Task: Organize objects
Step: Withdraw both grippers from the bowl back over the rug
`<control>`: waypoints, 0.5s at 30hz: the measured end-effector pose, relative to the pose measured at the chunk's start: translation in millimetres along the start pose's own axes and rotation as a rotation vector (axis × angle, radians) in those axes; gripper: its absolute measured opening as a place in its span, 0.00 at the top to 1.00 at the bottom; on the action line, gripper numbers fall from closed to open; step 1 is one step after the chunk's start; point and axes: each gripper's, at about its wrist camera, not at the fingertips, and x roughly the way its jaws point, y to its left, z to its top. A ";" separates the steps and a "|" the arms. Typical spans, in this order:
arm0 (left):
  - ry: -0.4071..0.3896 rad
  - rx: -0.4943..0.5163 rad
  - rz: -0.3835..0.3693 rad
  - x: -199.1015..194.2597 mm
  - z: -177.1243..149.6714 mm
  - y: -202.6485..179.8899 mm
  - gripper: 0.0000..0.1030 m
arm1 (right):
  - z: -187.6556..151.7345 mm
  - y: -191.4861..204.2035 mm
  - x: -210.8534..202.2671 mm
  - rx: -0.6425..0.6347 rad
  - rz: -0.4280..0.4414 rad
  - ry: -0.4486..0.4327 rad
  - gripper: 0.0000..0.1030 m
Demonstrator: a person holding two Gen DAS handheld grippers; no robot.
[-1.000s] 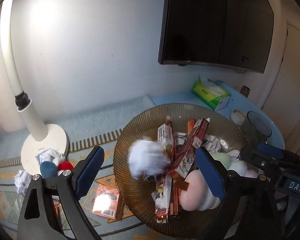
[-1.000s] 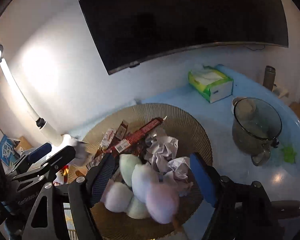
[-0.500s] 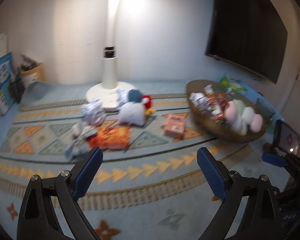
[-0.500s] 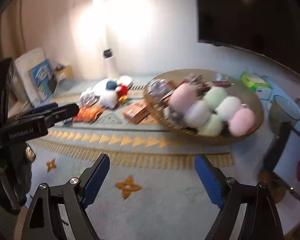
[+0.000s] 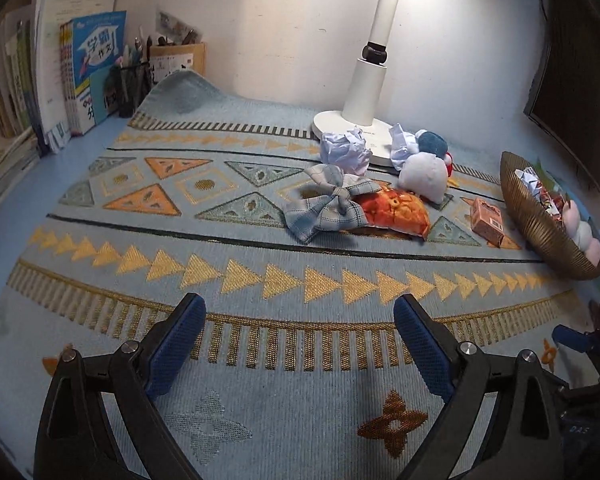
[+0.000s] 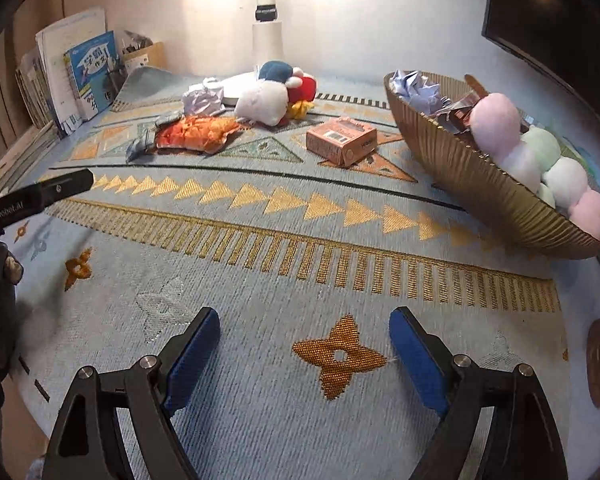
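Note:
A brown ribbed bowl (image 6: 460,160) at the right holds pastel plush balls (image 6: 496,120), crumpled paper and snack bars; it also shows in the left wrist view (image 5: 540,236). On the mat lie a checked bow (image 5: 324,208), an orange snack bag (image 5: 396,212), a pink box (image 5: 487,221), a crumpled paper ball (image 5: 346,150) and a white plush toy (image 5: 424,172). My left gripper (image 5: 300,344) and right gripper (image 6: 304,356) are both open and empty, low over the mat's near edge, well short of the objects.
A white lamp base (image 5: 356,124) stands behind the loose objects. Books (image 5: 88,72) and a pen holder (image 5: 134,80) line the far left wall. A dark screen (image 6: 556,12) hangs at the right. The left gripper's body (image 6: 32,200) shows in the right wrist view.
Both grippers pulled back from above the bowl to low over the mat's near edge. The white ball and plush balls they hovered over now lie in the bowl.

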 end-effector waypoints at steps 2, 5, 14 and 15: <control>0.001 0.009 -0.002 0.4 -1.4 -2.3 0.08 | 1.1 -2.6 1.9 0.012 0.006 0.005 0.16; 0.007 0.056 0.019 0.8 -3.1 -12.0 0.08 | 1.0 -4.9 1.9 0.023 0.004 0.004 0.16; 0.031 0.069 0.032 3.7 -3.2 -13.0 0.08 | 1.9 -5.6 3.7 0.020 0.003 0.006 0.14; 0.032 0.071 0.034 4.3 -3.2 -12.9 0.08 | 2.1 -5.4 3.8 0.020 0.004 0.007 0.14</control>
